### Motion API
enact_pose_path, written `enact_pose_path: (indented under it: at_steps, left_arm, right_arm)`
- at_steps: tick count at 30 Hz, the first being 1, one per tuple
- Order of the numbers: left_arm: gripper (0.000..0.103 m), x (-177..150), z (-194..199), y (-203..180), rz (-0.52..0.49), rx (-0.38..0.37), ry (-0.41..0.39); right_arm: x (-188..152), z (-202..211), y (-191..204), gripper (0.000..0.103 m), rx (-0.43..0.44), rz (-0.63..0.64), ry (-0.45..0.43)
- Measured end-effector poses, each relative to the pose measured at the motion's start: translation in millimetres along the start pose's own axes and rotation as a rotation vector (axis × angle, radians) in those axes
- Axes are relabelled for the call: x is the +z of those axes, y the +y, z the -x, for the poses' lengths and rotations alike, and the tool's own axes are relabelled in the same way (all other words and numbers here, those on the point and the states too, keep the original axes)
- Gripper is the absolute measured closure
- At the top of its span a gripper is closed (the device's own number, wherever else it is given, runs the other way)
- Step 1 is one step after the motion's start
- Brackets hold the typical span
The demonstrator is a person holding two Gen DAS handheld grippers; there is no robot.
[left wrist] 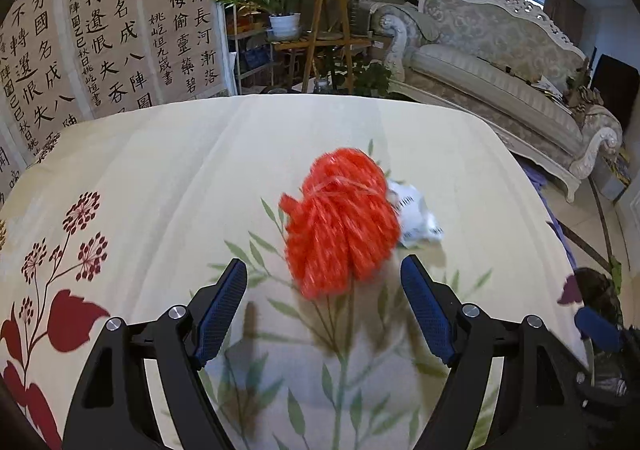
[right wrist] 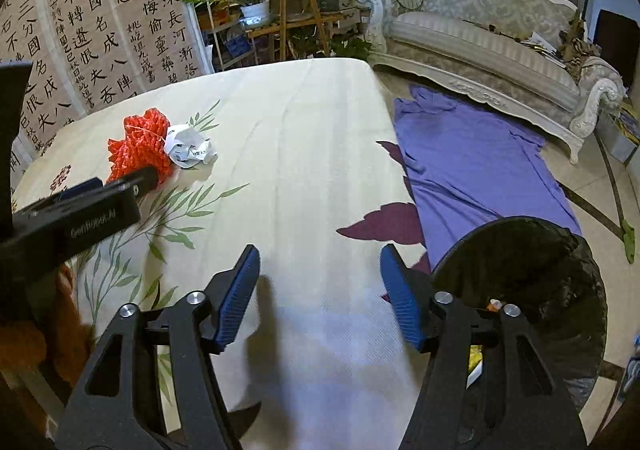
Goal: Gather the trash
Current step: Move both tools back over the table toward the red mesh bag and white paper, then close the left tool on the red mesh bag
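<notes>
Trash, left wrist view: orange mesh bundle (left wrist: 344,220) lies on the floral tablecloth (left wrist: 160,178), blurred; crumpled white paper (left wrist: 416,216) touches its right side, half hidden behind it.
Left gripper (left wrist: 324,270): jaws wide apart, nothing clamped; the bundle's near edge sits just ahead of the tips.
Trash, right wrist view: bundle and paper lie together at far left, the left gripper's body covering the bundle's lower edge.
Right gripper (right wrist: 320,256): jaws apart over bare cloth, empty.
Black bin (right wrist: 532,270): beside the table edge, partly cut off by the right finger.
</notes>
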State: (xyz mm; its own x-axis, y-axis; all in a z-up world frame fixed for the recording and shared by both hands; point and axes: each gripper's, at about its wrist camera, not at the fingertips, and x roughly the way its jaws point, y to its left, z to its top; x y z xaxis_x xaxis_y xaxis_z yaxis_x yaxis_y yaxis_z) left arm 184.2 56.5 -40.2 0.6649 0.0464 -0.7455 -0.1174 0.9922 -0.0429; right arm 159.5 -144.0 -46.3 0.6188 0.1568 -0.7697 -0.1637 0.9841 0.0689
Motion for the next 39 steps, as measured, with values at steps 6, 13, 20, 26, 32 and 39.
enact_pose_path:
  at_steps: [6, 13, 20, 26, 32, 39]
  left_arm:
    - [0.041, 4.4, -6.6, 10.6, 0.026, -0.030, 0.019]
    - [0.061, 3.7, -5.2, 20.1, 0.049, -0.039, 0.031]
    - [0.080, 0.9, 0.1, 24.5, 0.018, -0.037, 0.022]
    - [0.082, -3.6, 4.9, 33.0, 0.026, -0.058, 0.026]
    - [0.042, -5.2, 15.4, 33.3, 0.025, -0.072, -0.019]
    - [0.031, 5.3, 6.6, 28.1, 0.025, -0.062, -0.022]
  right_arm:
    - [2.0, -2.8, 5.5, 0.035, -0.009, 0.019, 0.007]
    - [4.7, -5.3, 7.7, 0.033, -0.013, 0.029, 0.011]
    - [7.6, -11.5, 21.1, 0.033, -0.013, 0.071, 0.016]
    - [13.7, -18.6, 36.2, 0.032, -0.017, 0.118, 0.024]
    - [14.0, -19.6, 37.0, 0.031, -0.009, 0.123, 0.029]
    - [15.0, -21.0, 38.3, 0.028, -0.003, 0.126, 0.033]
